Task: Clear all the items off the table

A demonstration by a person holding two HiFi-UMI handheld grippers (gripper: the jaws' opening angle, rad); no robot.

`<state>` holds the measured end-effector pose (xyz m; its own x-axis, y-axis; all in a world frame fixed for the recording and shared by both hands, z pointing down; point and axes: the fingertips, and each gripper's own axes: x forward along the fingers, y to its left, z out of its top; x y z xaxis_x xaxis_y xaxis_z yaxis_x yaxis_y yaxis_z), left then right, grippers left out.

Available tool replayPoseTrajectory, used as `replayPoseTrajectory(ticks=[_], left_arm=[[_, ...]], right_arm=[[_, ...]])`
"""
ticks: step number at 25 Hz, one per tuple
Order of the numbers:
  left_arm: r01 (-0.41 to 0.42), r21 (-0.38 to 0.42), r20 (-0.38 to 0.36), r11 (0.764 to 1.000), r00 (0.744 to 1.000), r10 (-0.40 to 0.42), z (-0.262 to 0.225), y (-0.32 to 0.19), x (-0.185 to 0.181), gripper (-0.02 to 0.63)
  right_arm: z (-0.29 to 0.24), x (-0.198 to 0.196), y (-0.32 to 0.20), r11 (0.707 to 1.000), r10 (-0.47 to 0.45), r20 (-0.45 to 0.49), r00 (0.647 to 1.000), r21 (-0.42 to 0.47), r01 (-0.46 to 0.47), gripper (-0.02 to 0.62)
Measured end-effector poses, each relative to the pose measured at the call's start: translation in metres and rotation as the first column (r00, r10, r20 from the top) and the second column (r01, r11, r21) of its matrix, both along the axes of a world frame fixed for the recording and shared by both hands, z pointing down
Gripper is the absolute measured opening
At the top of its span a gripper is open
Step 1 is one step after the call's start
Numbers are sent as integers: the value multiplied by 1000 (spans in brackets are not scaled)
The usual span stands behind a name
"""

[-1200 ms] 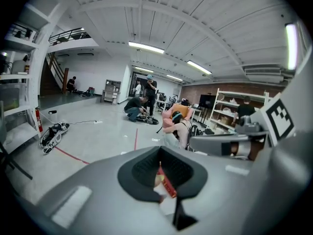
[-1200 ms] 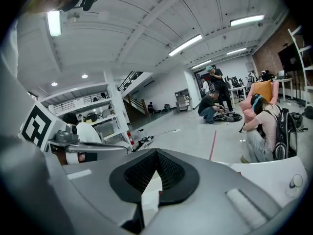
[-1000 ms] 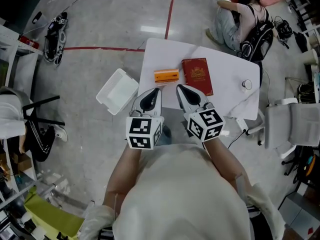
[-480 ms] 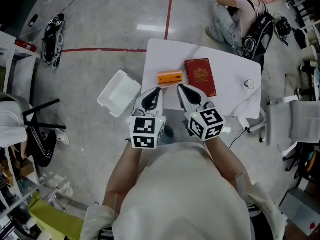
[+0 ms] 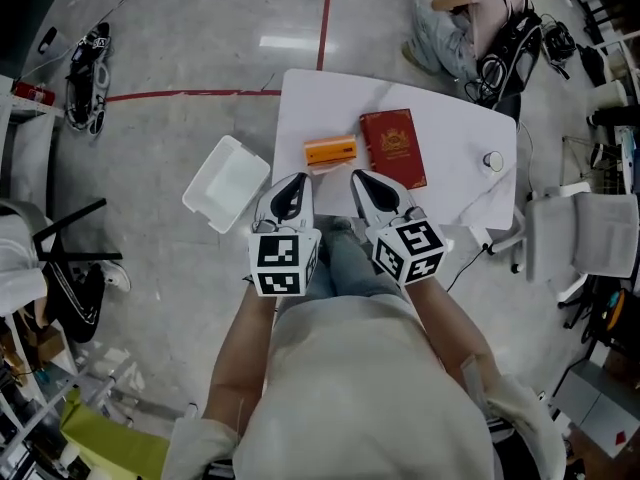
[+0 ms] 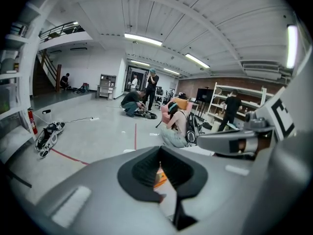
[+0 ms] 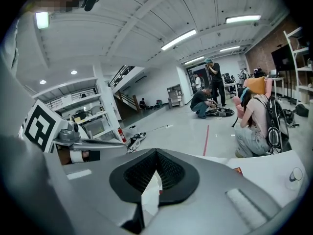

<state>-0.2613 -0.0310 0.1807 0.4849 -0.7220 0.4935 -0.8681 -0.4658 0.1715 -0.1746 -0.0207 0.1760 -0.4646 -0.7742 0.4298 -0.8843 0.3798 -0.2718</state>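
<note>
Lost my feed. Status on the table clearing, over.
Left tool, right tool shut, empty. Orange box, red book, small round item on table, untouched. Nothing in the way.

Glossy grey floor (image 5: 190, 58) with red tape lines (image 5: 325, 13) toward twelve o'clock; white chair (image 5: 585, 243) at three o'clock; black chair (image 5: 70, 236) at nine; strip lights (image 6: 143, 39) overhead.

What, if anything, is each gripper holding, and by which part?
Nothing: the left gripper and right gripper are shut and empty. The orange box and red book lie on the table.
</note>
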Motion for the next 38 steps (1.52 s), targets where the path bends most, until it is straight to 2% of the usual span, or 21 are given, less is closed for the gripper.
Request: replayPoseTrajectory(ticks=[8, 24, 38], left_arm=[[28, -24, 10, 999, 1000, -28, 28, -14, 9, 9], [70, -106, 10, 992, 998, -70, 121, -49, 20, 9], [65, -164, 17, 984, 998, -63, 180, -73, 26, 9]], right_arm=[[30, 16, -14, 999, -2, -12, 1000, -38, 1, -3], [132, 35, -49, 989, 30, -18, 999, -142, -33, -3], [183, 46, -73, 982, 44, -39, 998, -181, -50, -3]])
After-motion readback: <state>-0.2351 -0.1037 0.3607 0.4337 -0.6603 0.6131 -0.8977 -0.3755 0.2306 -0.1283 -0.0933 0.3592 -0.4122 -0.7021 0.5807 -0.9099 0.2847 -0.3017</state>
